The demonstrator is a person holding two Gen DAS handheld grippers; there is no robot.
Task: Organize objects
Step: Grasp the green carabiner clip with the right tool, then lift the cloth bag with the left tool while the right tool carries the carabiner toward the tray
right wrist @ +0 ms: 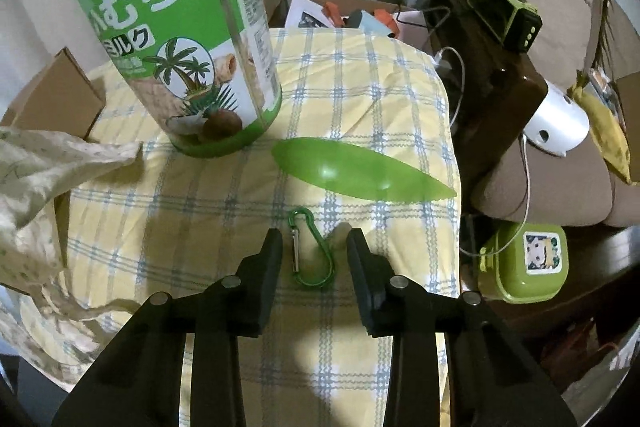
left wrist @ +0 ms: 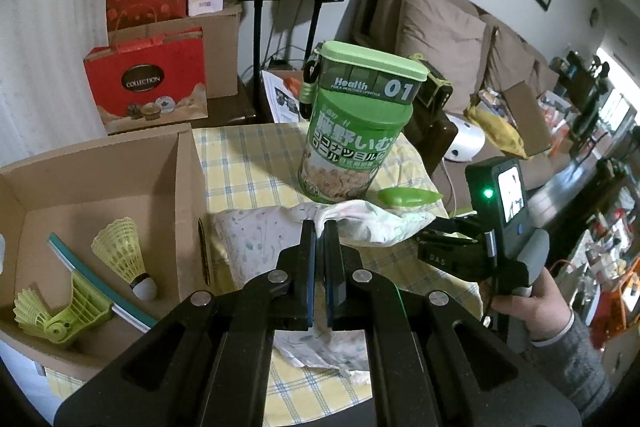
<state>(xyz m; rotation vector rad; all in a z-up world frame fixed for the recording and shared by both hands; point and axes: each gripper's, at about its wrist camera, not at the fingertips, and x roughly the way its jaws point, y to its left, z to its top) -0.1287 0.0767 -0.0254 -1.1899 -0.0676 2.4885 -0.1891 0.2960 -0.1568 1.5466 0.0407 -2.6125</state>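
Checked tablecloth: carabiner lengthwise between right gripper parted fingers, untouched.

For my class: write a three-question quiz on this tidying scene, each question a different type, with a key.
1. True or false: the left gripper is shut on the patterned cloth.
2. Which lies between the right gripper's fingers? A) green carabiner B) green leaf-shaped scoop C) shuttlecock
3. Fill in: the shuttlecocks lie in the ____.

Key: 1 true; 2 A; 3 cardboard box.
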